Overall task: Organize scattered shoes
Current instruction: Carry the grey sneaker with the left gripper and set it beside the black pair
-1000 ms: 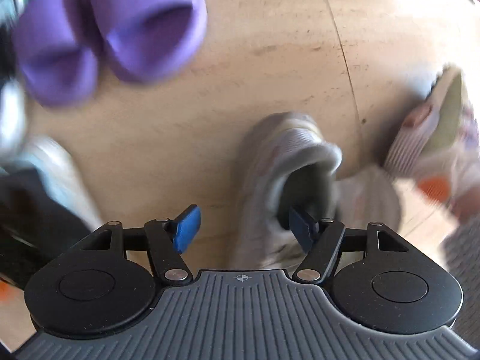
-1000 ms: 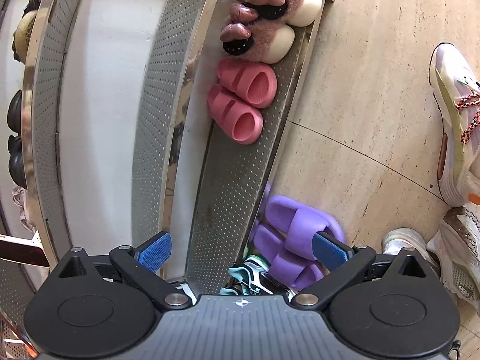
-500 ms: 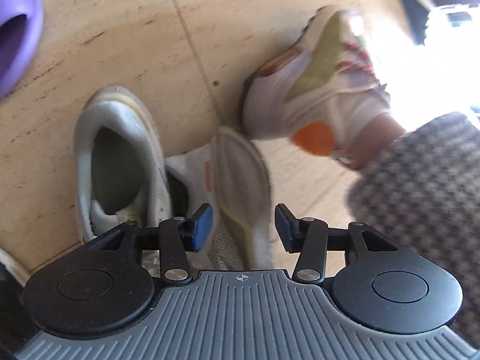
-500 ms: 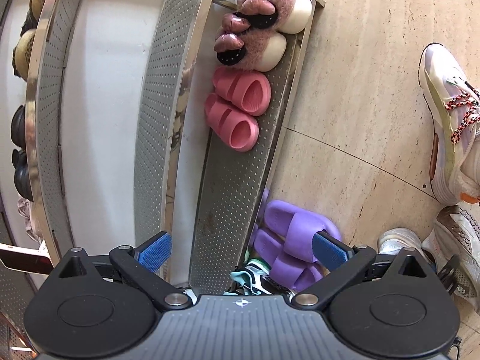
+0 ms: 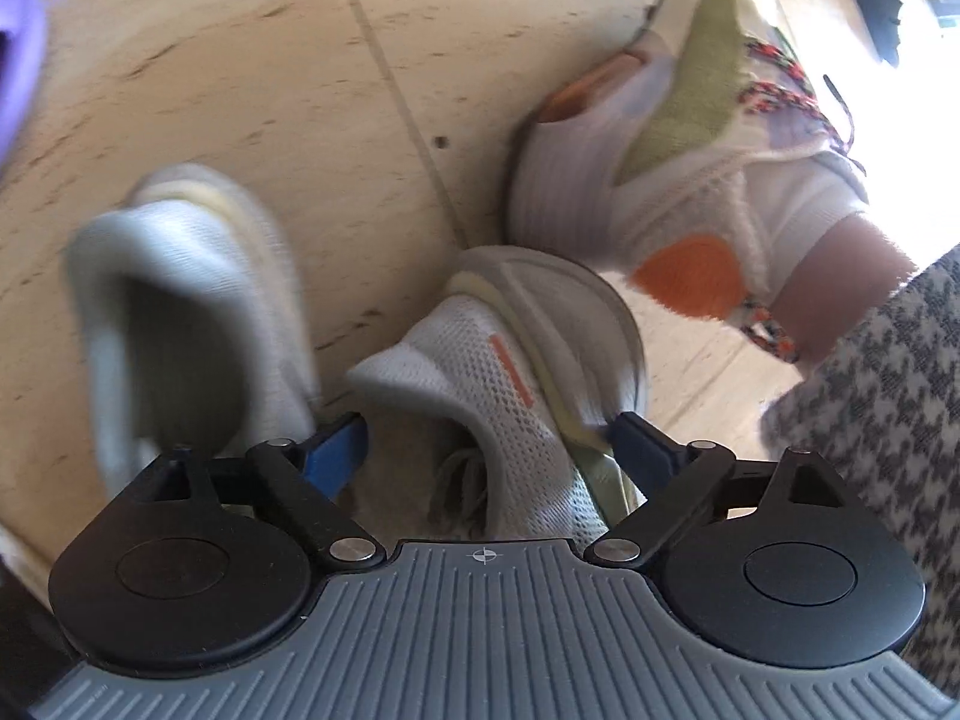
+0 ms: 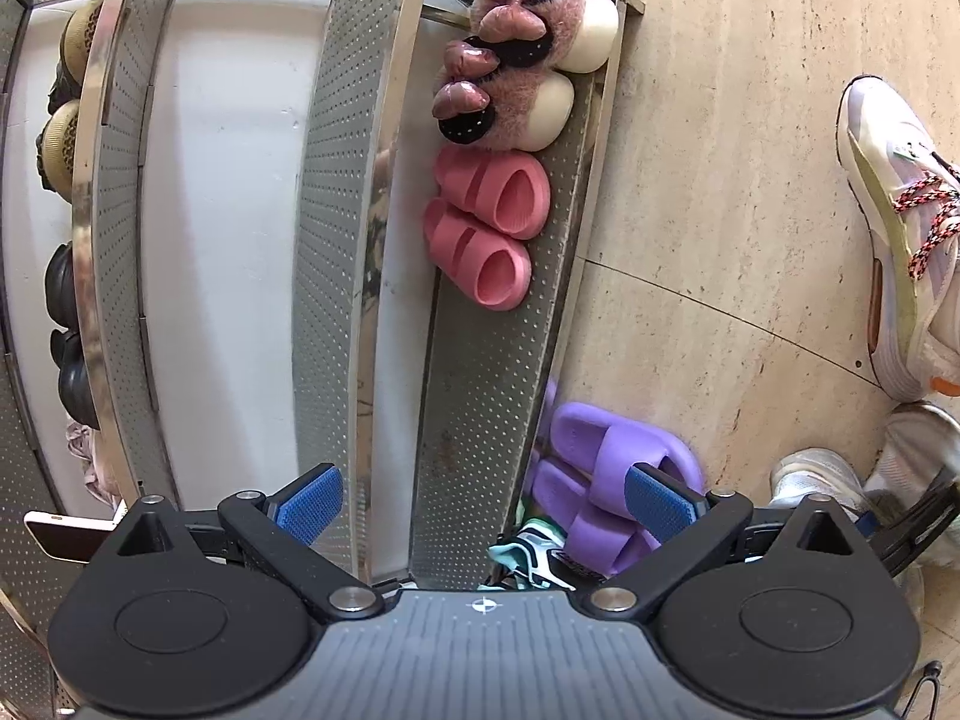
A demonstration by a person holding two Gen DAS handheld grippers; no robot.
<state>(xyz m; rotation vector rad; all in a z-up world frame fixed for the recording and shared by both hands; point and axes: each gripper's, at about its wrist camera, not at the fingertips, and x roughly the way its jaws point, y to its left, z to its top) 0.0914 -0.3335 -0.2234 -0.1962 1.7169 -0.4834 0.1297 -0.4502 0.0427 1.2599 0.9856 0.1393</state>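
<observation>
My left gripper (image 5: 486, 447) points down at the tiled floor, jaws opening. A white mesh sneaker (image 5: 480, 372) with an orange tab lies tilted on its side between the blue pads (image 5: 336, 450); the left pad stands clear of it. Its blurred mate (image 5: 180, 300) sits upright just to the left. In the right wrist view my right gripper (image 6: 480, 504) is open and holds nothing. It hovers over the metal shoe rack's (image 6: 480, 390) bottom shelf. The white sneakers (image 6: 816, 474) show at the lower right, with part of the left gripper (image 6: 912, 522) on them.
A person's foot in a white, green and orange sneaker (image 5: 690, 180) and a checked trouser leg (image 5: 870, 420) stand right beside the pair. Purple slippers (image 6: 606, 468) and a teal-and-white shoe (image 6: 534, 552) lie by the rack. Pink slippers (image 6: 486, 228) and furry bow slippers (image 6: 522, 78) fill the shelf.
My left gripper swung right from the upright white sneaker to the tilted one and came lower; its jaws narrowed, then widened around it. The right gripper barely moved.
</observation>
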